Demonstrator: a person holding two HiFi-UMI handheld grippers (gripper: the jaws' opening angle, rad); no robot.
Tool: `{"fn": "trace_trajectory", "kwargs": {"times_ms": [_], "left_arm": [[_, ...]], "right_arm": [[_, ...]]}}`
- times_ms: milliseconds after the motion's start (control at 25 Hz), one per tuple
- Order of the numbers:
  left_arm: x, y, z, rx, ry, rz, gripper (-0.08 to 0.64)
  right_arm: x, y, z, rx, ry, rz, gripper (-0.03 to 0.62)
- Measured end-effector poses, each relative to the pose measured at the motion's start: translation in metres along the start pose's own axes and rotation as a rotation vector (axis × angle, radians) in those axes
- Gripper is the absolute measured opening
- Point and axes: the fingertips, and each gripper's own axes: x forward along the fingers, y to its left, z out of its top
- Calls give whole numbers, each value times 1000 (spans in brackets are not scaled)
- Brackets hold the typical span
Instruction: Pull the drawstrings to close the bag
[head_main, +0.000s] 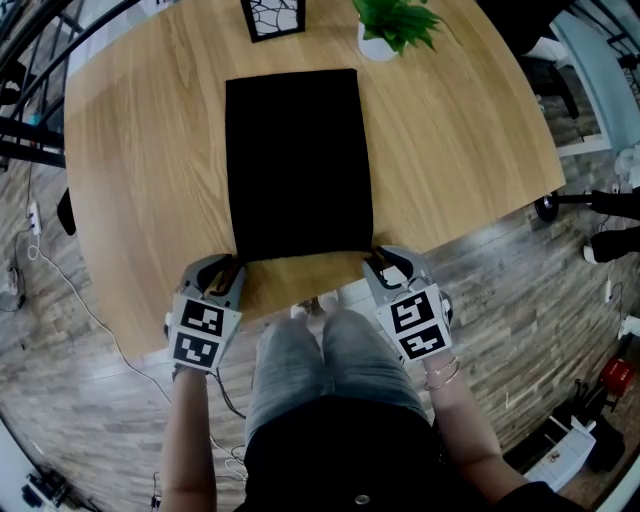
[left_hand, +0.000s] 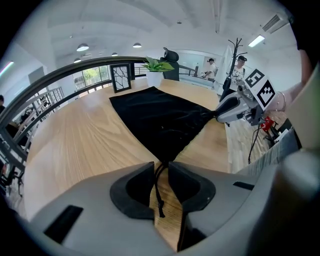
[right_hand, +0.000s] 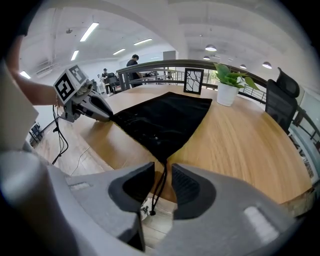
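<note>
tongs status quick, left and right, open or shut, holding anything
Left tongs: open, left drawstring lies between the jaws, not pinched.
Right tongs: open, right drawstring hangs between the jaws, not pinched.

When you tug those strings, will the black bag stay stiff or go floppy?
Probably floppy: the black bag lies flat like soft cloth on the table. It seems empty, so likely light and may slide. Its thin drawstring droops limply too.

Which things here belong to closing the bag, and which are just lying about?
In the job: black drawstring bag; left gripper, jaws open around left drawstring; right gripper, jaws open around right drawstring.
Lying about: potted plant; picture frame.
</note>
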Motion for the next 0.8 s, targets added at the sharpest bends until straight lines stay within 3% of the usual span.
{"fn": "trace_trajectory", "kwargs": {"times_ms": [280,360,800], "left_arm": [[-2,-1,-4,7,9,-23,63],[-3,-1,-5,9,13,-27,52],[-3,-4,-10,102,55,-23,18]], "right_arm": [[0,1,0,-7,16,-4,82],[-2,-4,-3,-31,36,-32,3],[-3,-4,-2,-48,51,-36,3]]}}
